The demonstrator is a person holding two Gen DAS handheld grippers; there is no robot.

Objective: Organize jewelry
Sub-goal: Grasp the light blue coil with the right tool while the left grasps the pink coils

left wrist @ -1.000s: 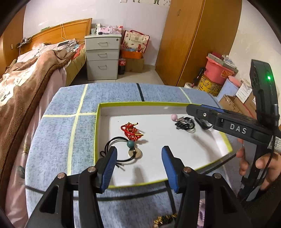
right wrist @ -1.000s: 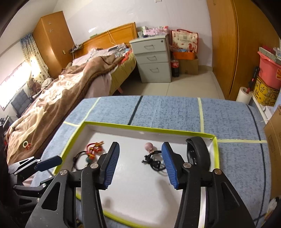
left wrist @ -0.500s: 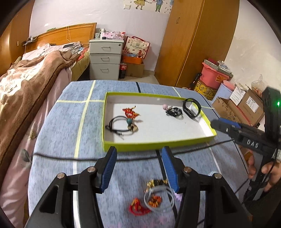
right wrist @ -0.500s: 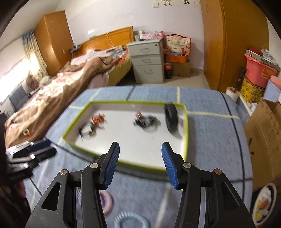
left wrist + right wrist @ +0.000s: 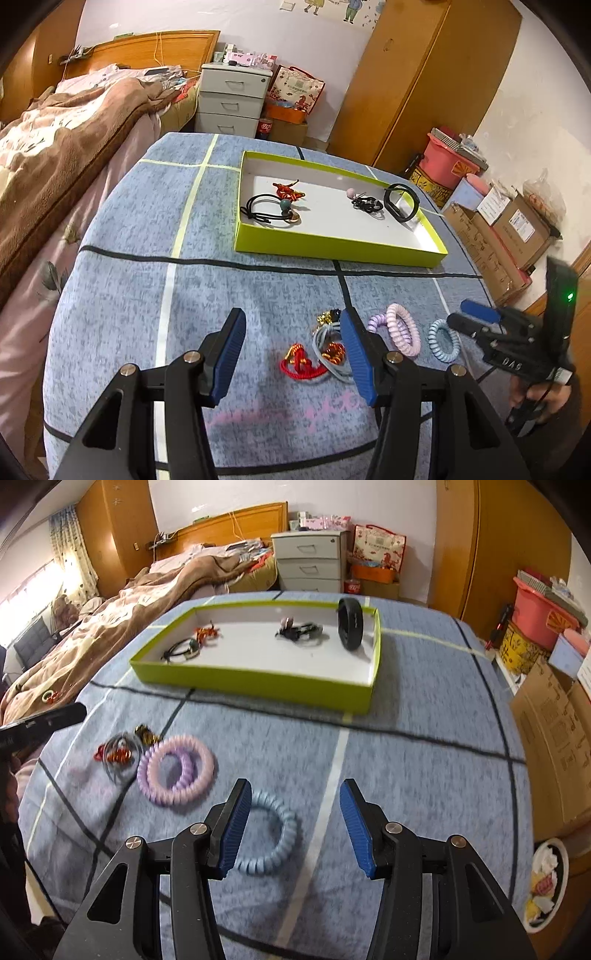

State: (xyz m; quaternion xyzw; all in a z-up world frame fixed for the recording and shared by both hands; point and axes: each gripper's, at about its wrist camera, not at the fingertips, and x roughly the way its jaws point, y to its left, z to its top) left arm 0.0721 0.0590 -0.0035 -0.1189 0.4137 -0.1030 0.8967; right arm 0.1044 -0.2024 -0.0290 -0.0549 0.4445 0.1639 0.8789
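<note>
A lime-green tray (image 5: 332, 248) (image 5: 255, 685) lies far on the blue cloth, holding a black band (image 5: 400, 202) (image 5: 350, 624), a black tie with a pink bead (image 5: 365, 202), a red knot (image 5: 286, 191) and a black cord with a teal bead (image 5: 267, 212). Nearer lie a red cord bracelet (image 5: 299, 363), a grey ring with orange beads (image 5: 330, 350) (image 5: 118, 755), two lilac coil ties (image 5: 402, 328) (image 5: 175, 770) and a pale-blue coil tie (image 5: 443, 341) (image 5: 271, 834). My left gripper (image 5: 293, 354) is open above the red bracelet. My right gripper (image 5: 295, 827) is open over the blue coil.
A bed with a brown blanket (image 5: 55, 136) borders the table on the left. Cardboard boxes (image 5: 509, 236) and a pink bin (image 5: 450, 160) stand on the right. A grey drawer unit (image 5: 231, 101) and a wooden wardrobe (image 5: 424, 74) are behind. A hand (image 5: 543, 398) holds the right gripper.
Both grippers have pulled back from over the tray toward the near side of the table. The loose bracelets and coil ties have come into view beneath them. Both stayed open.
</note>
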